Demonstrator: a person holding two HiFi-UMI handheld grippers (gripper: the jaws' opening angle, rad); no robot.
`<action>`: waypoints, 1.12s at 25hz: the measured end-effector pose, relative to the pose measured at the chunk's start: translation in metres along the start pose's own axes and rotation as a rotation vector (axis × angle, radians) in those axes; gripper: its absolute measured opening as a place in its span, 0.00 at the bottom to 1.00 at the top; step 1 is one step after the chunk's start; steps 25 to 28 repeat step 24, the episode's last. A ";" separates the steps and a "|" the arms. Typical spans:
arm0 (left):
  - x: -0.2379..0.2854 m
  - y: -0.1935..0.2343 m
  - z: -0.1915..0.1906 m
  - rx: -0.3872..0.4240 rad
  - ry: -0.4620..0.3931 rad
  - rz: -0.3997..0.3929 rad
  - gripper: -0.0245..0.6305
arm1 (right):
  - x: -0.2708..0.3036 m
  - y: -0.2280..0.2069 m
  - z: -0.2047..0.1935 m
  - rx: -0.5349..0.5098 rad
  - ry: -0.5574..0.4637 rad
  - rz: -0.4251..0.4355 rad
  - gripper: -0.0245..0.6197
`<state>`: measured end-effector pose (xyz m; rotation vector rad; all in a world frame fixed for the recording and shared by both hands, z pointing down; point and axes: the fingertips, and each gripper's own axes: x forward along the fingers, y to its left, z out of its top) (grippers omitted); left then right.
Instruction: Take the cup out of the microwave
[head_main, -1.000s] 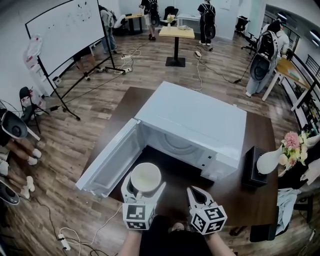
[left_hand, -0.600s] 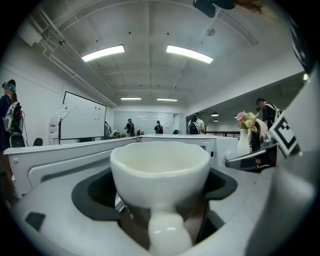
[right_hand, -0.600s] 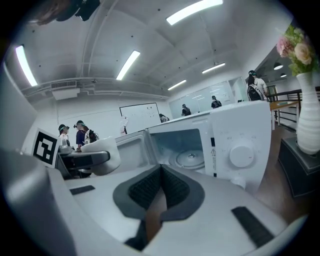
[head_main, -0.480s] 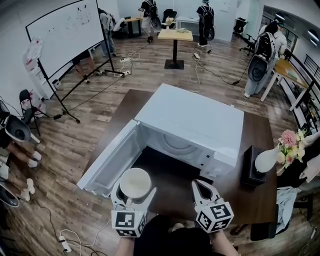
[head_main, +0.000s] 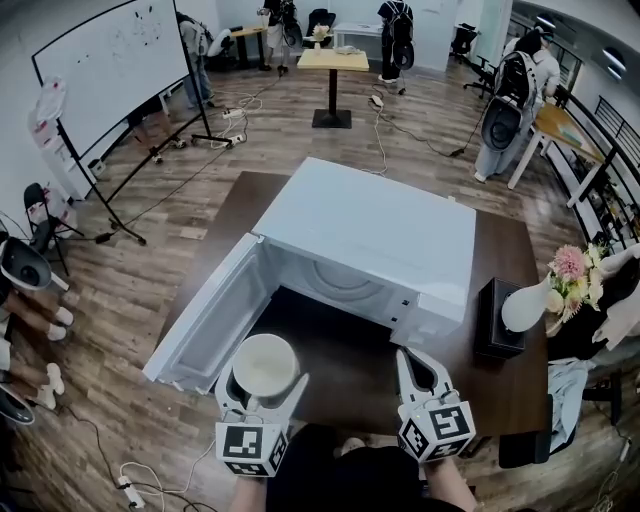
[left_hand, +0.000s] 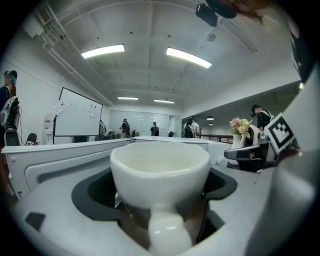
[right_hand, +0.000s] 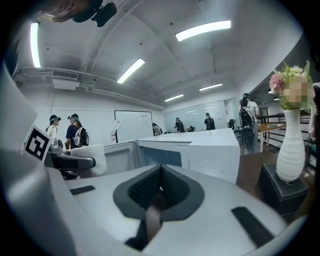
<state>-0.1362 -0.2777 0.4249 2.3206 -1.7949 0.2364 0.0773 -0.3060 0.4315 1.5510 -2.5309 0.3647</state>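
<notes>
Bench (head_main: 505, 250) carries white microwave (head_main: 370, 225), door (head_main: 205, 320) hanging open on its left. Right gripper (head_main: 417, 362) in front of microwave, jaws together, empty. Left gripper (head_main: 264, 378) beside it clamps cup (head_main: 264, 360), outside the cavity by the door, handle facing the gripper.
</notes>
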 end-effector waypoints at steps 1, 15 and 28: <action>0.001 0.000 -0.001 -0.005 0.002 -0.005 0.80 | -0.001 -0.001 0.000 0.002 -0.003 -0.009 0.03; 0.019 -0.004 -0.003 -0.005 0.003 -0.048 0.80 | 0.004 0.001 -0.008 0.035 0.011 -0.022 0.03; 0.029 -0.006 -0.005 -0.004 0.005 -0.070 0.80 | 0.009 0.001 -0.013 0.049 0.025 -0.022 0.03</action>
